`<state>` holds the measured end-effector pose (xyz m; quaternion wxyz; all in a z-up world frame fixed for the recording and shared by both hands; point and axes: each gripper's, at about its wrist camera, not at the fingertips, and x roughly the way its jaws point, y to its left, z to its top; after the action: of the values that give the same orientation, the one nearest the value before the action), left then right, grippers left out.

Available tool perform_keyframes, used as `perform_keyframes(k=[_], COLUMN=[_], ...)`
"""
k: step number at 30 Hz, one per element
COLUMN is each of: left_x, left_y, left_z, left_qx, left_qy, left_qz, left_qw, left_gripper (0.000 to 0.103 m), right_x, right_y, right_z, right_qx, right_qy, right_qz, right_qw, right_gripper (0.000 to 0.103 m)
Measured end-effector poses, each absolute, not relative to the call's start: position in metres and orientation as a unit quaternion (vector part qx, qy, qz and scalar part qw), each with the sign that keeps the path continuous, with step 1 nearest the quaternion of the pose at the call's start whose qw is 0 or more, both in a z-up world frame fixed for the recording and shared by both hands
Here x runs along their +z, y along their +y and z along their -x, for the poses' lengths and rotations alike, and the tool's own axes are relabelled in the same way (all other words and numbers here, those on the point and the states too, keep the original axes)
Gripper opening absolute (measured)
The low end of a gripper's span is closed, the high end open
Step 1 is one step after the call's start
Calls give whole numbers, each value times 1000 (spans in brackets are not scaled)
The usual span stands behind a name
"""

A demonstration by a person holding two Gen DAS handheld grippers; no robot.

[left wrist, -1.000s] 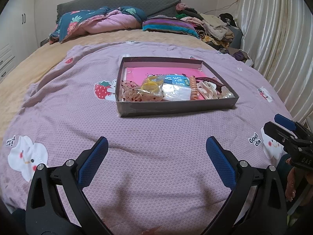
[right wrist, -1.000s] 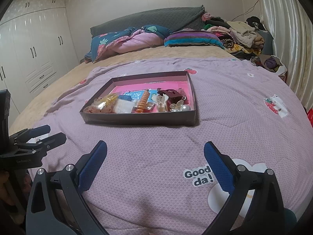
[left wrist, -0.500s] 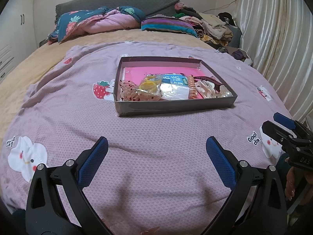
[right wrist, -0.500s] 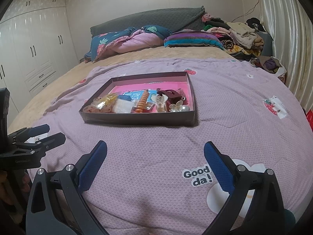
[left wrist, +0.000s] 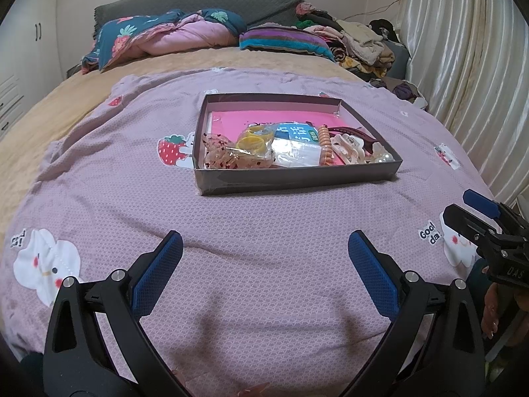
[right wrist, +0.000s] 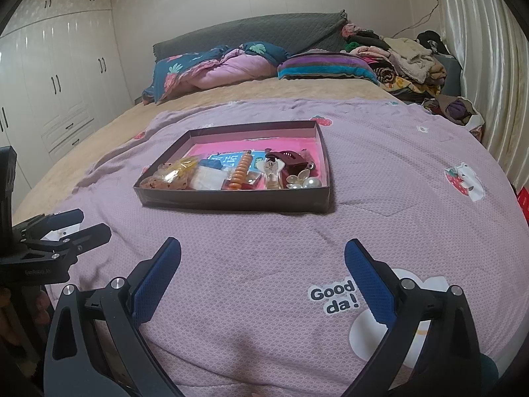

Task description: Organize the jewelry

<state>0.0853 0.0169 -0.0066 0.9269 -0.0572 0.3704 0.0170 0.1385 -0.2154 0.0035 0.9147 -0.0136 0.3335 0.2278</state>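
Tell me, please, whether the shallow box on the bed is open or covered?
Open: the shallow box has no lid, and its hair clips and pearl pieces lie exposed on the pink lining.

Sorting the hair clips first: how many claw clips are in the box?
2: a dark red claw clip toward the box's right side, and a cream claw clip beside it. Others may be hidden under the pile.

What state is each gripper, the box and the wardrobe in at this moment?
left gripper: open, holding nothing, above the blanket.
right gripper: open, holding nothing.
shallow box: lidless, flat on the blanket, accessories heaped along its near side.
coiled orange hair tie: lying loose in the box.
wardrobe doors: shut.
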Motion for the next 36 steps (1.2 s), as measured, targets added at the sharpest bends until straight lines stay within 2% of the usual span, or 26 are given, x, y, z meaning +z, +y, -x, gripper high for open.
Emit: perform_keyframes(k=[36], left_x=[-10], left_y=[20], left_z=[-85], left_qx=[5], left_qy=[379], left_qz=[76], left_qw=[922], left_gripper=[93], right_x=[2], right_y=[-222], right_z=[-139], right_qx=[209], right_qy=[338], right_qz=[28], right_qw=[917], right_gripper=[99])
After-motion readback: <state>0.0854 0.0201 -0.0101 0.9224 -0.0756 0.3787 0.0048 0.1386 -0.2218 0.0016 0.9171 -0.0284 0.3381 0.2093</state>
